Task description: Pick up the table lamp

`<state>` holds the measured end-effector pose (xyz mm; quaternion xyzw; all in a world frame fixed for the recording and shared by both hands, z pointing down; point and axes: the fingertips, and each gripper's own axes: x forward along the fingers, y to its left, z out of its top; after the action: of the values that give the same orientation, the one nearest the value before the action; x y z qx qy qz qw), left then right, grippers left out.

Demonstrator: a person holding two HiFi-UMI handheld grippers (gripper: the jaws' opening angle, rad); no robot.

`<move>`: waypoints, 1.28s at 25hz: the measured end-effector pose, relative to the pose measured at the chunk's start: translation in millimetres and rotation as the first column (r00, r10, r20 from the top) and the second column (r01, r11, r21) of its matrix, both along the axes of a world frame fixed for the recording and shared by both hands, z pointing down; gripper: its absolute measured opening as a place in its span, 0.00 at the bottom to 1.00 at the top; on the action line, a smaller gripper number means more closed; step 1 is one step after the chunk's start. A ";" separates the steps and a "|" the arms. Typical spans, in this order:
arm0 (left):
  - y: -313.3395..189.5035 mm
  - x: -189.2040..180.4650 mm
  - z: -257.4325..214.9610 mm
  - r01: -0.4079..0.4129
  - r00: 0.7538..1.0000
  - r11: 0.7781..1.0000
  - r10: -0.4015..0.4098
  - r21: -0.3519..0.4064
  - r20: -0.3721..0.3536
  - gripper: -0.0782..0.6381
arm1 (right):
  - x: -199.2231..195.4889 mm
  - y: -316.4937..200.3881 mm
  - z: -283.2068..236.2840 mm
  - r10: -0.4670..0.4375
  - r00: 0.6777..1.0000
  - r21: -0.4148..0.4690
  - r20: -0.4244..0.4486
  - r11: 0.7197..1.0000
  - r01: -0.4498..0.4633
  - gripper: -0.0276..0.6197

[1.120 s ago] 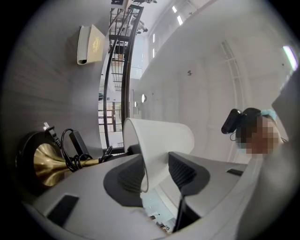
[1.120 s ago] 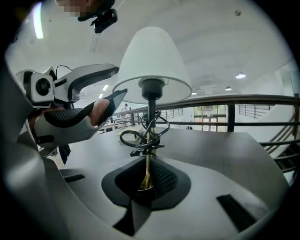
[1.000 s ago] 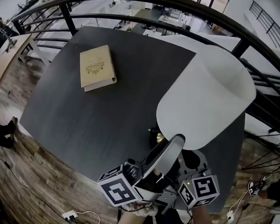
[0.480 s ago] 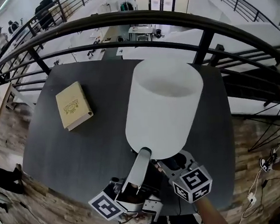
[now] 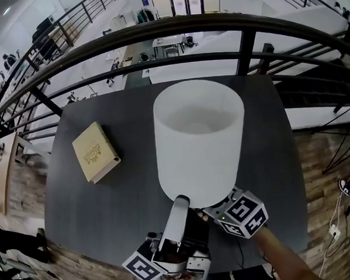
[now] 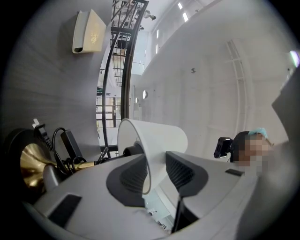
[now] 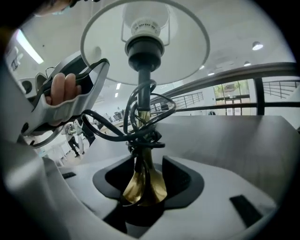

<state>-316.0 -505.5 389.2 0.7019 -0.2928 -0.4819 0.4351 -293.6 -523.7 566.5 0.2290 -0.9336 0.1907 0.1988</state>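
Left gripper (image 6: 157,171) jaws apart, just been closing; white shade (image 6: 161,138) rim between them, one pad inside shade, other outside; rim close against inner pad, gap showing at outer pad; shade tilted across view, open end toward view's left; brass base (image 6: 30,161) at left edge; black cord (image 6: 60,143) looped beside it, plug end near base; dark table (image 6: 47,89) behind; tan book (image 6: 89,32) lying on it, far off; black railing (image 6: 115,70) past table edge; person (image 6: 243,140) at right.
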 end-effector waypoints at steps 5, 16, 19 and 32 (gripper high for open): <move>0.1 2.7 -1.6 -0.006 1.000 1.000 0.005 -0.009 -0.017 0.31 | -9.1 7.8 5.2 -0.075 0.997 0.008 -0.019 0.997 0.075 0.36; 2.2 -2.2 -3.4 -0.026 0.995 0.999 0.029 0.034 -0.095 0.28 | -13.6 9.6 1.5 -0.089 0.996 0.061 0.009 0.994 0.088 0.31; 2.4 -0.6 -4.3 -0.032 0.994 0.999 0.035 0.038 -0.103 0.27 | -12.3 10.2 -0.9 -0.088 0.996 0.080 0.016 0.993 0.086 0.30; 15.6 -4.4 -38.8 0.005 0.995 0.994 0.007 0.113 -0.100 0.25 | -15.3 24.2 -43.4 -0.103 0.991 0.146 0.082 0.985 0.091 0.28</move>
<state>-320.4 -489.9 350.4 0.7004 -0.2424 -0.5323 0.4091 -308.9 -499.5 523.1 0.1881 -0.9629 0.1237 0.1491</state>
